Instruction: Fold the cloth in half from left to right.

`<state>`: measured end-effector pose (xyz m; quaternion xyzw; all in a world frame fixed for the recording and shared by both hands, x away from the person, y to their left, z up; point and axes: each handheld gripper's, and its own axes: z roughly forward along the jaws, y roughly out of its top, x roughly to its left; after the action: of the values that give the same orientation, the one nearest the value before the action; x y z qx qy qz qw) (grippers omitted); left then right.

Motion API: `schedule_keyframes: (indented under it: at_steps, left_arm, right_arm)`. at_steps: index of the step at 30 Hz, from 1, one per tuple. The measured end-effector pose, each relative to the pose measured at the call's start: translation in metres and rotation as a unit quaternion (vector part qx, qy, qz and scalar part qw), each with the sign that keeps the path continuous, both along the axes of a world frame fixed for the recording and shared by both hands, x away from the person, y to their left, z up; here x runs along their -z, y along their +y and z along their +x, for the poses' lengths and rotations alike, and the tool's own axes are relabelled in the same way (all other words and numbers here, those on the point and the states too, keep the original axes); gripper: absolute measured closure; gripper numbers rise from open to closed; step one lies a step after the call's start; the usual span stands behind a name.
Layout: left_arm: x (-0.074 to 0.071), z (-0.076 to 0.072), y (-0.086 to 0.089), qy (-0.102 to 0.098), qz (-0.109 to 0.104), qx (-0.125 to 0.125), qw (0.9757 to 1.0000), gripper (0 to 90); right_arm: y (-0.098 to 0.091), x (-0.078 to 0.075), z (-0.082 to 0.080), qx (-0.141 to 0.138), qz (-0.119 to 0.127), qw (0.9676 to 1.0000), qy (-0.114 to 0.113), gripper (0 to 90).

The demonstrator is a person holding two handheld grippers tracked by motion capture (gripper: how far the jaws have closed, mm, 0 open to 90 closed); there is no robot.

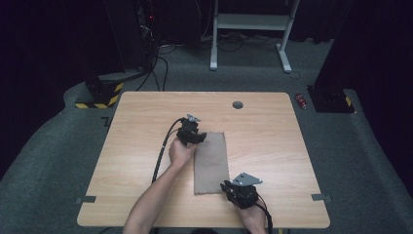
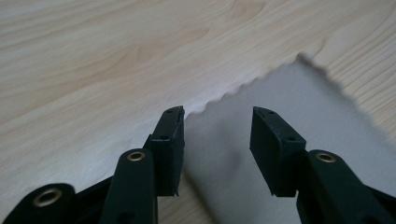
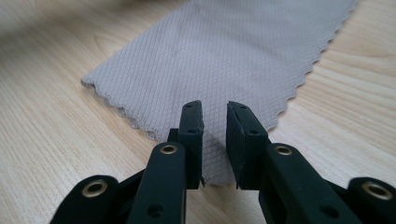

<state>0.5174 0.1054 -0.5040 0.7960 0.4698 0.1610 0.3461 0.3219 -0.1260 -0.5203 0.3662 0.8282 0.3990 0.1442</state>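
The tabletop (image 1: 146, 122) is pale wood, and everything here is placed relative to the grey cloth (image 1: 211, 161) lying flat near its middle, a long narrow strip running away from the person, apparently folded to that shape, though the high view is too coarse to be sure of the layers.

The left tool (image 1: 194, 136) sits at the cloth's far left corner. In the left gripper view its jaws stand well apart, one over bare wood just off the scalloped edge, the other above the cloth (image 2: 280, 98), with nothing pressed between them. The right tool (image 1: 230, 188) is at the cloth's near right corner. In the right gripper view its jaws stand a little apart, with the near edge of the cloth (image 3: 224, 56) running into the narrow gap; the pads do not seem to pinch it.

The cloth looks light, thin and limp, with a fine diamond weave and pinked edges. It will likely sag and drape once lifted, and slide easily on the smooth wood. Best hold is at the corners, pinching through all layers close to the edge so it lifts evenly.
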Motion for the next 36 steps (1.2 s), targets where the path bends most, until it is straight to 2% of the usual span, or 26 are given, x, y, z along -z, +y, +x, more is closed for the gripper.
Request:
schedule_keyframes:
  at_steps: [5, 6, 12, 16, 18, 20, 22, 25, 29, 32, 34, 36]
  left_arm:
    - [0.011, 0.0, 0.013, -0.004, 0.027, -0.018, 0.9995, 55.1]
    - [0.012, 0.0, 0.015, -0.009, 0.023, -0.019, 0.9995, 54.6]
    - [0.011, -0.001, 0.021, -0.007, 0.023, -0.029, 0.9993, 53.7]
    - [0.005, -0.011, 0.024, -0.016, 0.009, -0.022, 0.9996, 53.1]
    - [-0.001, -0.02, 0.025, -0.021, -0.003, -0.011, 0.9997, 52.2]
    - [-0.005, -0.029, 0.024, -0.018, -0.013, 0.002, 0.9998, 50.9]
    - [-0.005, -0.039, 0.022, -0.02, -0.011, 0.015, 0.9996, 50.4]
    - [0.001, -0.053, 0.022, -0.012, 0.0, 0.022, 0.9997, 50.5]
    - [0.011, -0.065, 0.028, -0.006, 0.014, 0.017, 0.9998, 50.5]
    - [0.013, -0.069, 0.035, -0.024, 0.036, 0.006, 0.999, 50.4]
    - [0.012, -0.069, 0.04, -0.021, 0.047, -0.007, 0.9987, 50.3]
    - [0.009, -0.073, 0.044, -0.022, 0.036, -0.009, 0.9991, 50.2]
  right_arm:
    - [0.0, 0.003, 0.0, -0.001, -0.012, 0.9999, 0.008, 75.7]
    - [0.0, 0.003, 0.0, -0.001, -0.01, 0.9999, 0.009, 75.7]
    - [0.001, 0.003, 0.001, -0.004, -0.016, 0.9998, 0.007, 75.6]
    - [0.001, 0.003, 0.002, -0.005, -0.015, 0.9998, 0.008, 75.6]
    - [0.001, 0.003, 0.003, -0.006, -0.017, 0.9998, 0.008, 75.6]
    - [0.002, 0.003, 0.003, -0.007, -0.018, 0.9998, 0.005, 75.5]
    - [0.002, 0.003, 0.002, -0.006, -0.017, 0.9998, 0.007, 75.3]
    - [0.002, 0.003, 0.002, -0.006, -0.016, 0.9998, 0.007, 75.1]
    - [0.002, 0.003, 0.003, -0.008, -0.018, 0.9998, 0.006, 75.0]
    - [0.002, 0.003, 0.002, -0.008, -0.019, 0.9998, 0.006, 75.0]
    - [0.002, 0.003, 0.002, -0.007, -0.019, 0.9998, 0.005, 75.0]
    - [0.002, 0.003, 0.002, -0.007, -0.02, 0.9998, 0.005, 75.0]
